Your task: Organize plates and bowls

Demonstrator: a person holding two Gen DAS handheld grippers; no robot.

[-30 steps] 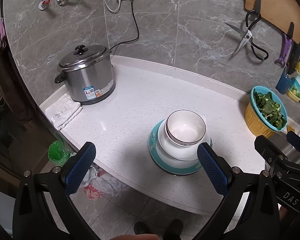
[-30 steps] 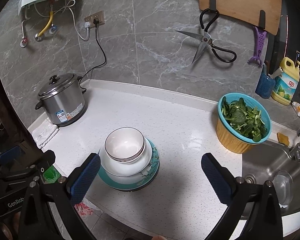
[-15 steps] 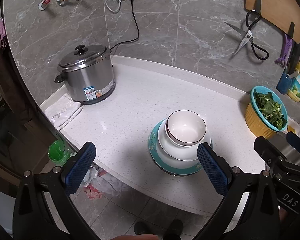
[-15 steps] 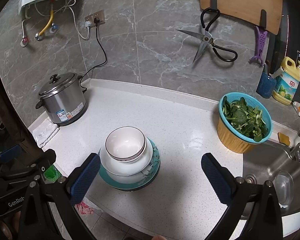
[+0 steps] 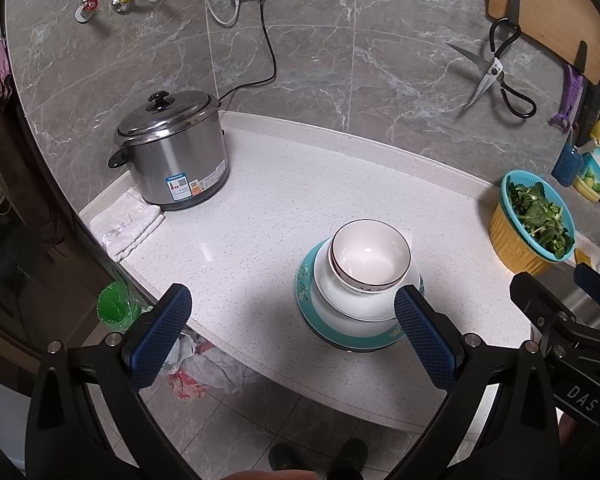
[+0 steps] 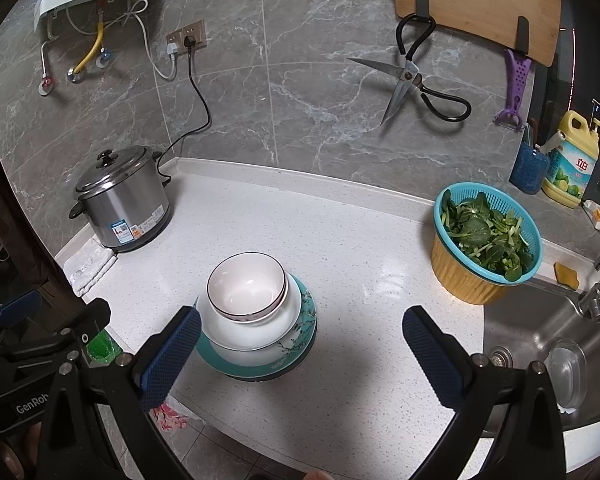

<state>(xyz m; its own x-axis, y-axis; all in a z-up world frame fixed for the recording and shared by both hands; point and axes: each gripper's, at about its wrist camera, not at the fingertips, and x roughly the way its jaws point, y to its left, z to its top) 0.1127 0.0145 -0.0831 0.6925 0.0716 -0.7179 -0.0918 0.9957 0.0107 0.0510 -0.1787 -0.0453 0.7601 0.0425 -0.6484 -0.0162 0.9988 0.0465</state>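
Observation:
A small white bowl with a dark rim (image 5: 370, 252) (image 6: 246, 286) sits on top of a larger white bowl (image 5: 360, 300) (image 6: 252, 330), and both rest on a teal-edged plate (image 5: 312, 320) (image 6: 296, 354) on the white counter. My left gripper (image 5: 292, 310) hangs open above the counter's front edge, with the stack just inside its right finger. My right gripper (image 6: 300, 330) is open too, the stack near its left finger. Nothing is held. Each gripper's body shows at the edge of the other's view.
A steel cooker (image 5: 170, 148) and a folded cloth (image 5: 126, 222) stand at the far left. At the right are a teal colander of greens (image 6: 486, 232) in a yellow bowl and a sink (image 6: 548, 356). Scissors (image 6: 410, 80) and a cutting board (image 6: 476, 2) hang on the wall.
Both views have shifted only slightly; the stack of bowls and plate has not moved, and both grippers stay open.

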